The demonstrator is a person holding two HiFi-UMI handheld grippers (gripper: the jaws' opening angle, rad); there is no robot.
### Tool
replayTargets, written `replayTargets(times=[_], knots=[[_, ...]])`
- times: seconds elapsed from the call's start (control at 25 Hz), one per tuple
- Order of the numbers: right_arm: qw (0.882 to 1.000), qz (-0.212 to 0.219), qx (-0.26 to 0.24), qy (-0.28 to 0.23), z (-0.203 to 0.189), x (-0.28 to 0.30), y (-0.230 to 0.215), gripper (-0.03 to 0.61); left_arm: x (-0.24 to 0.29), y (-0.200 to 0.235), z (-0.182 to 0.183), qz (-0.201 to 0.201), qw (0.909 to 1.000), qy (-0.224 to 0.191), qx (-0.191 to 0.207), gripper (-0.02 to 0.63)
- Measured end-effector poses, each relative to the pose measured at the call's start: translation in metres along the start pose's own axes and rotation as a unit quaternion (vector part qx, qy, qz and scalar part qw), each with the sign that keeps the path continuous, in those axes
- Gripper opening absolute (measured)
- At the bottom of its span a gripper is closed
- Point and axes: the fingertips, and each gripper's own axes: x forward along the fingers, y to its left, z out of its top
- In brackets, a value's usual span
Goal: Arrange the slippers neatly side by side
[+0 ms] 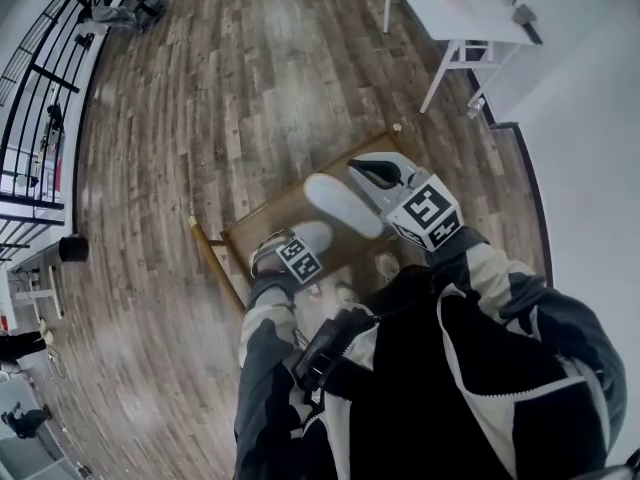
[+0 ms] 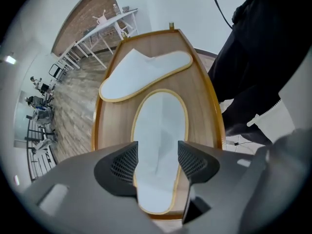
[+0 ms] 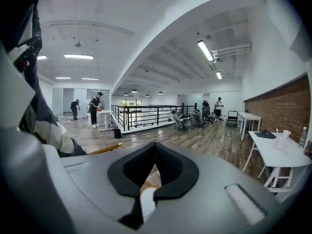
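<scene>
Two slippers: white w/ tan edging, both lay on wooden tray, close together but apart, not parallel.
Near slipper: lay lengthwise along tray, near end by tray's near rim.
Far slipper: lay slanted across tray's far half, upper bulging at its left end.
L gripper: pointed straight down over near slipper's near half; jaws spread wide, slipper between them, pads clear of its edges on both sides.
R gripper: held about level above tray's far right part, over far slipper's end; jaws pressed together, nothing pinched; sliver of white slipper showed below them.
Marker cube: on R gripper, above person's sleeve.
Tray: sat on plank floor, raised rim all round.
White table: far right, well apart from tray.
</scene>
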Motion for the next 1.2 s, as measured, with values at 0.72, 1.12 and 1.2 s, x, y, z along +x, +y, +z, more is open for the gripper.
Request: replayTargets(times=[0.72, 1.12, 1.2], knots=[[1.0, -0.018, 0.004, 0.011, -0.008, -0.009, -0.015, 0.005, 0.012, 0.0, 0.003, -0.022, 0.9989, 0.004, -0.04, 0.043], [1.0, 0.015, 0.002, -0.003, -0.003, -0.002, -0.002, 0.005, -0.047, 0.041, -0.006, 0.035, 0.9554, -0.084, -0.281, 0.038], [1.0, 0.024, 0.0, -0.007, -0.001, 0.001, 0.002, 0.005, -0.058, 0.052, -0.012, 0.049, 0.935, -0.102, -0.336, 0.038]])
